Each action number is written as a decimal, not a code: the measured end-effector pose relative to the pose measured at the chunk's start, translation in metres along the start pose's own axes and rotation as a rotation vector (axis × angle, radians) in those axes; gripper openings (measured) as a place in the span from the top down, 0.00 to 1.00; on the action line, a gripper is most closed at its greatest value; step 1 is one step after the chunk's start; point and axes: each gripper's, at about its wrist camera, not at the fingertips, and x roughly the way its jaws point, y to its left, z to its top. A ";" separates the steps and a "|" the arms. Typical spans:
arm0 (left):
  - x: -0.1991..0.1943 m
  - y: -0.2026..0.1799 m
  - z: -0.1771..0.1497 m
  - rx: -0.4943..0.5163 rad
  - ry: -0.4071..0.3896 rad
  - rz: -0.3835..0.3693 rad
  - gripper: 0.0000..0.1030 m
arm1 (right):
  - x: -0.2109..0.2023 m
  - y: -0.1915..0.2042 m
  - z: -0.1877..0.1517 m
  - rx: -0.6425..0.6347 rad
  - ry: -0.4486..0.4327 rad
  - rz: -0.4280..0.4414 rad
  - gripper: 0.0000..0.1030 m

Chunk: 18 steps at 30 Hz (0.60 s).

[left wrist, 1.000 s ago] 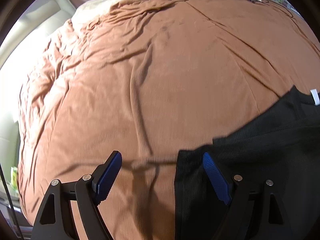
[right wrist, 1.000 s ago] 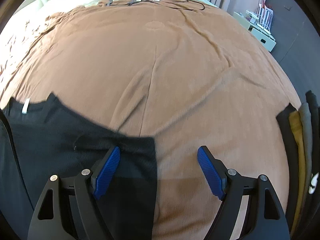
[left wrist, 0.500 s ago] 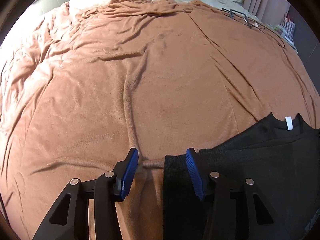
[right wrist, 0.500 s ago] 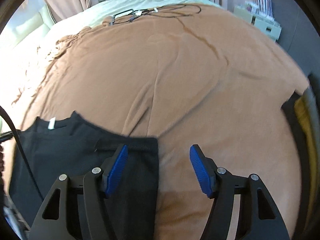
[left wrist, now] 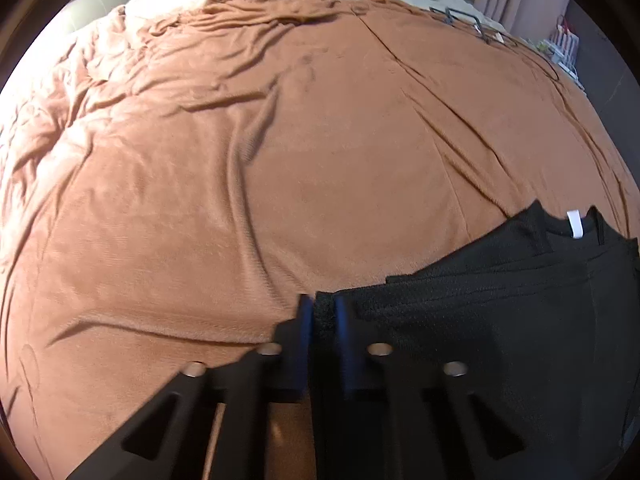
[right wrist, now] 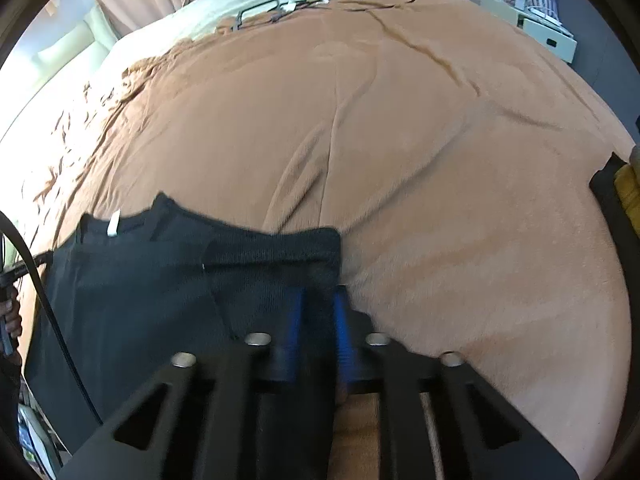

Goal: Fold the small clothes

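Observation:
A black knit shirt [left wrist: 500,300] with a white neck label lies partly folded on the brown blanket [left wrist: 280,160]. My left gripper [left wrist: 323,312] is shut on the shirt's left edge. In the right wrist view the same shirt [right wrist: 160,272] lies at the lower left, and my right gripper [right wrist: 316,312] is shut on its right edge. Both grippers pinch the fabric between blue pads. The collar points away from me.
A stack of folded clothes [right wrist: 624,200], black and mustard, sits at the blanket's right edge. Cables and a hanger [right wrist: 304,4] lie at the far end of the bed. White shelves [right wrist: 536,28] stand beyond the bed on the right.
Both grippers have closed from wide open onto the shirt's near edges, left on the left edge, right on the right edge. The shirt's edge now looks slightly lifted.

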 end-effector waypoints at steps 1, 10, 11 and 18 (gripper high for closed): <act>-0.004 0.002 0.000 -0.014 -0.009 -0.007 0.92 | 0.000 0.000 0.001 0.010 -0.019 -0.002 0.97; -0.049 0.004 0.006 -0.029 -0.103 -0.031 0.94 | -0.043 0.023 0.000 -0.019 -0.125 -0.058 1.00; -0.052 0.002 0.009 -0.023 -0.114 -0.026 0.94 | -0.049 0.024 0.000 -0.015 -0.131 -0.059 1.00; -0.054 -0.004 0.022 -0.002 -0.136 0.001 0.94 | -0.051 0.025 -0.002 0.004 -0.064 -0.052 1.00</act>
